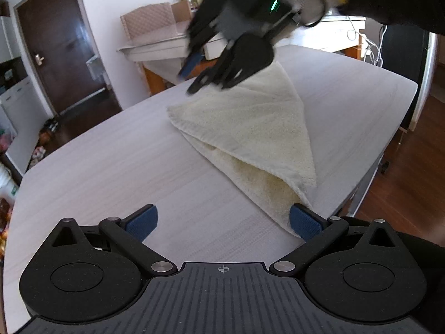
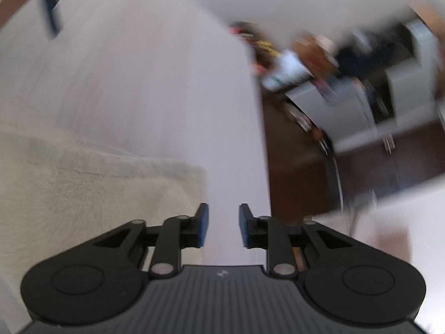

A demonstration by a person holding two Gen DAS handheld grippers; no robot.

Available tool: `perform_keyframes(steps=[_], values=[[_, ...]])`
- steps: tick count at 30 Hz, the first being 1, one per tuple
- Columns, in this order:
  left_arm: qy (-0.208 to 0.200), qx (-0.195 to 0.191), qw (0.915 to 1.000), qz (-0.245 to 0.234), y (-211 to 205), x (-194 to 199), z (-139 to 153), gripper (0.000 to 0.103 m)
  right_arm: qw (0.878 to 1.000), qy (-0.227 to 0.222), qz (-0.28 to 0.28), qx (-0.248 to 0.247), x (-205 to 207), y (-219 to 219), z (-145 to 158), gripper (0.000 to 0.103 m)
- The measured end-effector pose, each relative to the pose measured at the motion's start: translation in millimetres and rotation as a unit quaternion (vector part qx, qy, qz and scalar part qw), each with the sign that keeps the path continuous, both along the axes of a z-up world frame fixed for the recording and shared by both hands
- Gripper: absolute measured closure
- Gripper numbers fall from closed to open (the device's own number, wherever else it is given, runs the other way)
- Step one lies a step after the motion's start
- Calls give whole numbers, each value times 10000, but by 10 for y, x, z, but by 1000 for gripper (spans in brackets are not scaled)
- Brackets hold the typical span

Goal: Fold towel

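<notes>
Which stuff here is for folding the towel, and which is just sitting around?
For the job:
cream terry towel
pale wood-grain table
left tool
right tool

Just sitting around:
orange-lidded jar
brown cardboard boxes
dark brown door

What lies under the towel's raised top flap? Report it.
Under the towel, the open side shows a lower layer of the same cream terry lying on the pale wood-grain table. Deeper inside, the flap hides everything.

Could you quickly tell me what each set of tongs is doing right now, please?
Left tongs: wide open, holding nothing; towel beside one pad.
Right tongs: open, empty.
</notes>
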State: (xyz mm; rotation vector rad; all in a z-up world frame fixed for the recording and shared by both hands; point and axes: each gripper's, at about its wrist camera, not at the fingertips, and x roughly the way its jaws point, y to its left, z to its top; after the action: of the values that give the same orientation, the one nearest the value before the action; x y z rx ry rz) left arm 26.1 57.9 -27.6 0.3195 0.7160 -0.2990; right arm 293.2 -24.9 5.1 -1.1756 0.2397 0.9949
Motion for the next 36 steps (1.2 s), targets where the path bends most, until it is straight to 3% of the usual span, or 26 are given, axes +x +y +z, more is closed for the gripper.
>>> perform_keyframes(steps=[2,4,7,10,14,21,28,32,36], values=[[16,6,10000,-34,-1,-3,0,0,9960,371,-647,499,135,-256,96,62],[28,49,9999,-89,6,-6,4,0,9805,872,-1403,1062,288,-610,161,63],[46,122,9998,-180,10,-6,19,0,9577,1188,-2112,1551,402,-981,171,66],[58,206,9994,-259,-1,4,37,0,9454,1319,-2382,1792,447,-1164,139,69],[87,311,9989,-340,-23,34,46,0,9379,1167,-2598,1981,540,-1240,82,69],[144,285,9988,-368,-16,60,38,0,9302,997,-3038,1802,772,-1288,-213,70],[176,229,9988,-403,14,82,42,0,9225,809,-3242,1931,716,-1322,-249,68],[65,324,9985,-430,24,62,69,0,9230,1171,-2717,2459,223,-1413,-48,63],[-163,301,9985,-423,120,119,169,0,9234,1780,-1898,2821,-456,-1235,46,61]])
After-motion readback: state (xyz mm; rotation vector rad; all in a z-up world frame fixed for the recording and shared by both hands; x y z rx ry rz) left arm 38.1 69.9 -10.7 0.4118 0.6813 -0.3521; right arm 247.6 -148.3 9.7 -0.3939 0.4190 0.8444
